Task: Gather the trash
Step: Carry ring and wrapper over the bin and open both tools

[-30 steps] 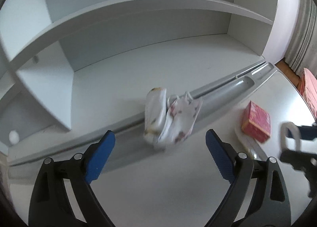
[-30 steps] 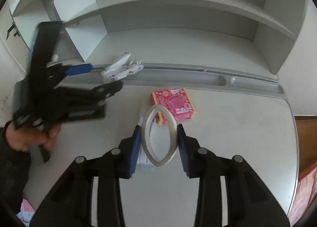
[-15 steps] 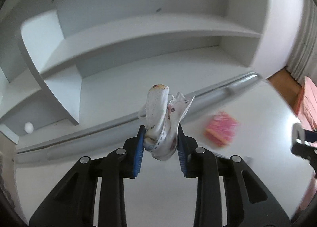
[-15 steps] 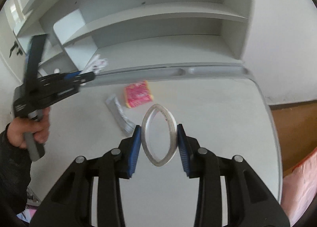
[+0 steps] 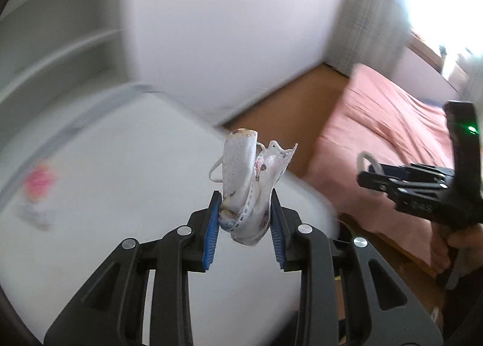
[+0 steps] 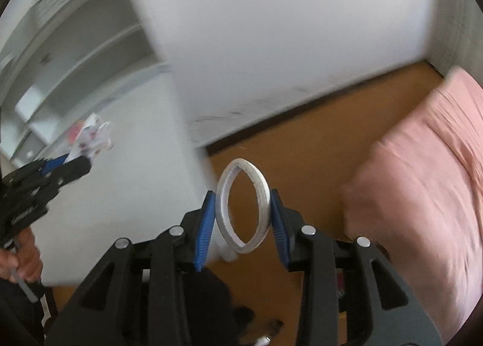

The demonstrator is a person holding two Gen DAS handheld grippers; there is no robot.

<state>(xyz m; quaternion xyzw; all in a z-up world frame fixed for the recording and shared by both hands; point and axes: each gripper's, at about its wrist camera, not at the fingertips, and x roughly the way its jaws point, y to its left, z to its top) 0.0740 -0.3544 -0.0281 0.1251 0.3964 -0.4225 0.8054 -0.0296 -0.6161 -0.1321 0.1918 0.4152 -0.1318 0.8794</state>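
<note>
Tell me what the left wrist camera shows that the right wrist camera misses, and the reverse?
Only the left view: a blurred pink box on the white desk. Only the right view: the grey shelves in clearer shape. Both: the left tool shut on a crumpled white patterned wrapper, the right tool squeezing a white oval tape ring, brown floor, pink bedding.

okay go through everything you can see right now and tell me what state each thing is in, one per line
Left claw: shut on the crumpled wrapper.
Crumpled wrapper: squeezed, held up off the desk.
Right claw: shut on the tape ring.
Tape ring: pinched into an oval, held over the floor.
Pink box: lying on the desk, blurred.
Desk: partly in view, blurred.
Bed: covered in pink sheet.
</note>
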